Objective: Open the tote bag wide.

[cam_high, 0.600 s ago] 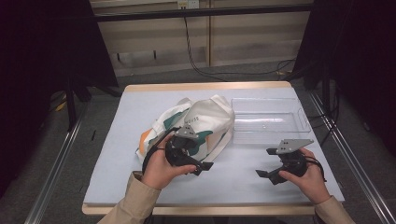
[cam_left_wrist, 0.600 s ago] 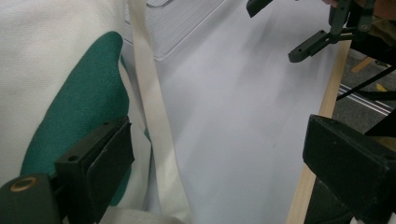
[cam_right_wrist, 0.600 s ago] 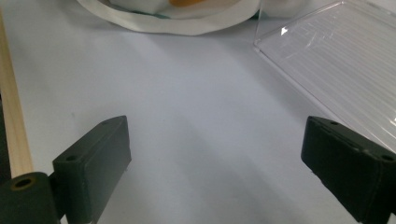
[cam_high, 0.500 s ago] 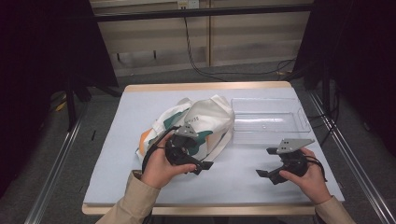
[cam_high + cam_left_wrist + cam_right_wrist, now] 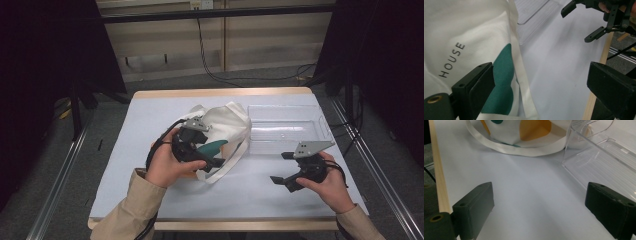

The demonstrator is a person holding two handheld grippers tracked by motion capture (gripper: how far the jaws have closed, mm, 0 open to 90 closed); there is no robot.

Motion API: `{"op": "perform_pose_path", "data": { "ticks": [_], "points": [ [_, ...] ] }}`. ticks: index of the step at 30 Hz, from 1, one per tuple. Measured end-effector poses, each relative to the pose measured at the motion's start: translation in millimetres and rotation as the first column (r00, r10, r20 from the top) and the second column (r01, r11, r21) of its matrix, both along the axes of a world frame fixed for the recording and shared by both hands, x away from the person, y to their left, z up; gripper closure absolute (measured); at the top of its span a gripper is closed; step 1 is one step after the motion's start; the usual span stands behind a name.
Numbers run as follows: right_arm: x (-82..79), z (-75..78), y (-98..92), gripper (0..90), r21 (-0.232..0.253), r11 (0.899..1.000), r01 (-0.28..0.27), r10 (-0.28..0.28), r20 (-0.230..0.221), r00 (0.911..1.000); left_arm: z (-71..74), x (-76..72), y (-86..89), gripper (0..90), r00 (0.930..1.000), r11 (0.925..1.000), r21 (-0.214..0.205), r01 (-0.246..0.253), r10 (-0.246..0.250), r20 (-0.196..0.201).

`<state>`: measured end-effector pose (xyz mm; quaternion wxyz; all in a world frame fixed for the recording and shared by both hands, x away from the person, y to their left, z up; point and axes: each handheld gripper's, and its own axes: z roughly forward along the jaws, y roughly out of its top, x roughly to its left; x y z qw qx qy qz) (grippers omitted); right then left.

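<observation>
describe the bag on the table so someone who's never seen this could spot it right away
On the pale table, look left of the clear plastic tray. There lies a crumpled white cloth bag, its strap looping toward the table's near edge. Teal and orange patches and the printed word HOUSE set it apart.

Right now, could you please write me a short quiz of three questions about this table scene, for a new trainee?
1. True or false: the left tongs are clamped on the white tote bag.
2. Which thing lies right of the bag in the high view? A) clear plastic tray B) metal bowl C) cardboard box
3. Fill in: the word printed on the bag, seen in the left gripper view, is ____.

Key:
1. False. Both jaws stand wide, the bag beside one of them.
2. A
3. HOUSE
</observation>
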<state>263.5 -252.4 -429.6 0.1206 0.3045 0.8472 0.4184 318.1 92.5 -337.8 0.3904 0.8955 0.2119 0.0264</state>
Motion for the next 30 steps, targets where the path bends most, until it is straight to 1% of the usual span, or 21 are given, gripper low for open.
{"op": "perform_pose_path", "data": {
  "ticks": [2, 3, 4, 6, 7, 8, 9, 10, 12, 13, 14, 16, 17, 19, 21, 24, 25, 26, 28, 29, 30],
  "points": [
    [3.3, 2.0, 2.7, 8.9, -0.010, 1.000, -0.001, 0.001, 0.009, 1.0000, 3.9, 3.2, 1.9, 7.8, 1.0000, 1.0000, -0.001, -0.010, 0.010, 0.002],
    [3.3, 2.0, 2.7, 8.9, -0.010, 1.000, -0.001, 0.001, 0.009, 1.0000, 5.4, 5.6, 3.1, 7.8, 0.9999, 0.9999, 0.009, -0.015, 0.015, 0.006],
    [7.1, 4.9, 5.6, 8.9, -0.012, 1.000, -0.020, 0.020, 0.010, 0.9998, 7.8, 10.6, 5.0, 7.8, 0.9996, 0.9996, 0.006, -0.027, 0.027, 0.004],
    [10.6, 8.1, 7.7, 8.9, 0.006, 1.000, -0.030, 0.030, 0.001, 0.9995, 8.5, 12.7, 5.6, 7.8, 0.9995, 0.9995, 0.005, -0.031, 0.031, 0.003],
    [12.7, 10.9, 9.0, 8.9, 0.006, 0.999, -0.033, 0.033, 0.007, 0.9994, 12.6, 17.0, 7.0, 7.8, 0.9993, 0.9993, 0.001, -0.036, 0.036, 0.009],
    [12.7, 10.9, 9.0, 8.9, 0.006, 0.999, -0.033, 0.033, 0.007, 0.9994, 12.6, 17.0, 7.0, 7.8, 0.9993, 0.9993, 0.001, -0.036, 0.036, 0.009],
    [16.2, 14.4, 12.3, 8.9, 0.002, 0.999, -0.041, 0.041, 0.011, 0.9991, 15.9, 21.1, 8.0, 7.8, 0.9988, 0.9989, 0.003, -0.047, 0.047, 0.015],
    [16.2, 14.4, 12.3, 8.9, 0.002, 0.999, -0.041, 0.041, 0.011, 0.9991, 15.9, 21.1, 8.0, 7.8, 0.9988, 0.9989, 0.003, -0.047, 0.047, 0.015],
    [20.1, 17.2, 16.3, 9.0, -0.007, 0.999, -0.049, 0.049, 0.015, 0.9987, 18.5, 26.7, 10.1, 7.8, 0.9981, 0.9983, 0.016, -0.056, 0.056, 0.025],
    [24.1, 20.2, 19.7, 9.0, -0.019, 0.998, -0.065, 0.066, 0.017, 0.9977, 19.0, 28.2, 10.9, 7.8, 0.9976, 0.9978, 0.012, -0.065, 0.065, 0.022],
    [24.1, 20.2, 19.7, 9.0, -0.019, 0.998, -0.065, 0.066, 0.017, 0.9977, 19.7, 30.5, 12.3, 7.8, 0.9972, 0.9974, 0.013, -0.071, 0.071, 0.024],
    [28.4, 23.8, 22.7, 9.0, -0.005, 0.998, -0.070, 0.070, 0.010, 0.9975, 20.3, 34.8, 15.4, 7.8, 0.9969, 0.9971, 0.007, -0.076, 0.076, 0.019],
    [32.3, 28.2, 25.8, 9.0, -0.009, 0.997, -0.082, 0.082, 0.016, 0.9965, 21.0, 39.0, 19.0, 7.8, 0.9962, 0.9964, 0.008, -0.085, 0.085, 0.021],
    [34.1, 30.6, 27.5, 9.0, -0.010, 0.997, -0.081, 0.082, 0.019, 0.9965, 21.5, 40.7, 20.4, 7.8, 0.9951, 0.9954, 0.011, -0.096, 0.095, 0.025],
    [38.5, 34.5, 30.2, 9.0, -0.016, 0.996, -0.087, 0.087, 0.023, 0.9959, 21.2, 46.0, 24.6, 7.8, 0.9946, 0.9948, 0.009, -0.101, 0.101, 0.022],
    [44.0, 37.6, 32.6, 9.0, -0.003, 0.996, -0.087, 0.087, 0.021, 0.9960, 20.6, 52.1, 29.4, 7.9, 0.9927, 0.9928, 0.013, -0.119, 0.119, 0.018],
    [48.4, 39.8, 34.3, 9.0, -0.012, 0.996, -0.088, 0.088, 0.023, 0.9958, 20.2, 54.9, 31.7, 8.0, 0.9924, 0.9924, 0.018, -0.122, 0.122, 0.018],
    [50.5, 40.8, 35.2, 9.0, -0.011, 0.996, -0.084, 0.084, 0.023, 0.9962, 18.8, 60.0, 35.4, 8.1, 0.9899, 0.9899, 0.011, -0.141, 0.141, 0.007],
    [53.2, 41.3, 35.9, 9.0, -0.003, 0.996, -0.085, 0.085, 0.022, 0.9962, 18.4, 62.9, 37.3, 8.3, 0.9906, 0.9905, 0.017, -0.136, 0.136, 0.007],
    [55.6, 41.9, 36.1, 9.0, -0.006, 0.996, -0.085, 0.085, 0.020, 0.9962, 17.6, 65.5, 38.2, 8.3, 0.9904, 0.9904, 0.011, -0.138, 0.138, -0.004],
    [58.7, 42.3, 36.8, 9.0, -0.004, 0.997, -0.081, 0.081, 0.020, 0.9965, 17.5, 66.6, 38.8, 8.4, 0.9905, 0.9903, 0.020, -0.138, 0.138, -0.002]
  ]
}}
